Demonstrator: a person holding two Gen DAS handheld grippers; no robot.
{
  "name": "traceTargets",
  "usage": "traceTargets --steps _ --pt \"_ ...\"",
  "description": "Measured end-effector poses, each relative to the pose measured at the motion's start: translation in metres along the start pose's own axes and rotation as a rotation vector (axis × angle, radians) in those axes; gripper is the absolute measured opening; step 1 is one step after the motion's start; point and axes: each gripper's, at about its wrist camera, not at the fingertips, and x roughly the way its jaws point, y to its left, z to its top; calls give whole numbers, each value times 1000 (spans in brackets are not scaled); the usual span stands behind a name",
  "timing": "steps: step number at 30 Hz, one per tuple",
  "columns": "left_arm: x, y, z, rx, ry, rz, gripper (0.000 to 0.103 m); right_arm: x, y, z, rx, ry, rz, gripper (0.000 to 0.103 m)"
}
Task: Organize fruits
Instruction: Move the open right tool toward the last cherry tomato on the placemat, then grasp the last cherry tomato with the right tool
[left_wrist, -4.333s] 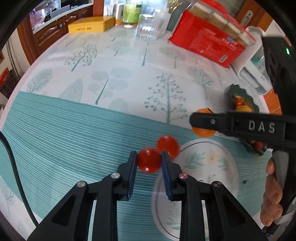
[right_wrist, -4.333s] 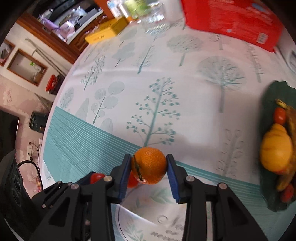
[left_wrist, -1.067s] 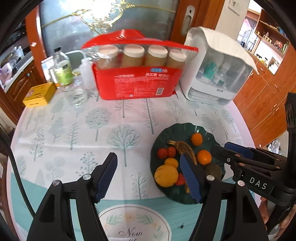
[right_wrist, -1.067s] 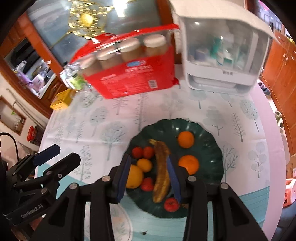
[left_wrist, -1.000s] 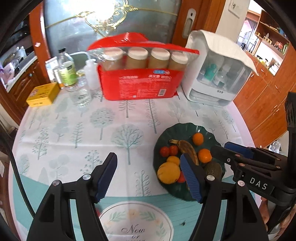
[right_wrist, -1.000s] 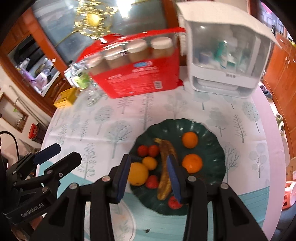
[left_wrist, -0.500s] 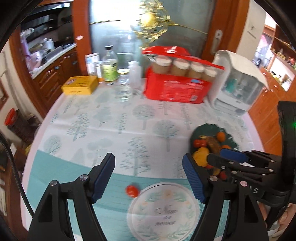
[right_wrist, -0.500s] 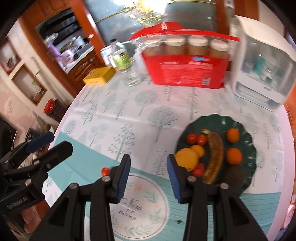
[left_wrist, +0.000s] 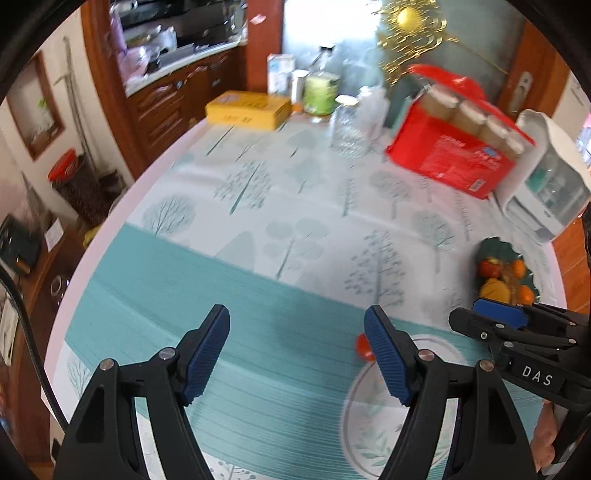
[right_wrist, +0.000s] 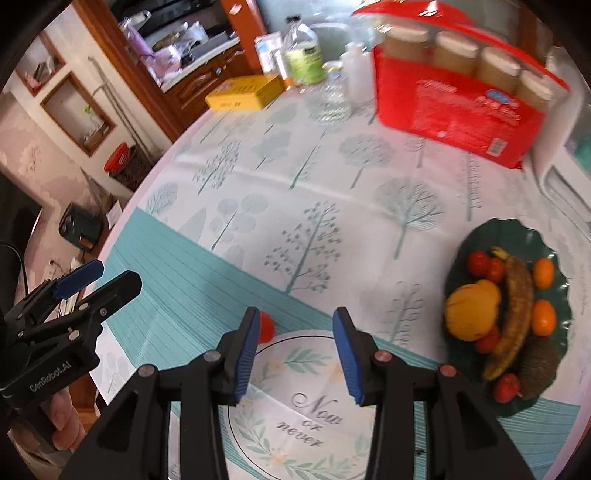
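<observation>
Bench (right_wrist: 369, 192), round, under a pale tree-print cloth with a teal striped band: carrying everything listed, lying beneath and ahead of both claws.

Dark green scalloped plate (right_wrist: 517, 236): sitting ahead and to the right of the right claw (right_wrist: 295, 345); holding a browned banana (right_wrist: 515, 314), a large yellow-orange fruit (right_wrist: 471, 314), two small oranges, several red tomatoes and a dark rough-skinned fruit. This part of the sorting is looking done.

Left claw (left_wrist: 297, 350): hanging above the teal band, jaws spread wide, gripping nothing.

Right claw: hovering over the round "Now or never" print, jaws standing moderately apart, gripping nothing.

Small red tomato (right_wrist: 266, 328): lying on the cloth just outside the right claw's left finger, and partly hidden behind the left claw's right finger; the only loose fruit showing, well apart from the plate. Judged remaining: this one piece is waiting to be carried across.
</observation>
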Motion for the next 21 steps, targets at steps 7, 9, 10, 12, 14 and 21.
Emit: traceTargets --steps 7,9,10,12,14,21 --pt "33 25 -21 -23 62 11 74 52 24 -6 -31 96 8 41" --pt "42 28 -27 -23 79 11 74 63 29 -9 -39 117 4 41" --pt "45 28 -29 -20 85 13 74 71 32 -10 -45 131 -1 41" --pt "51 30 -33 -14 97 15 74 80 36 -12 -51 148 -13 41" --pt "56 31 -35 -11 108 13 74 88 38 -13 -53 162 -21 41" --pt "70 31 -37 -5 133 3 74 109 38 -19 -37 199 -28 40"
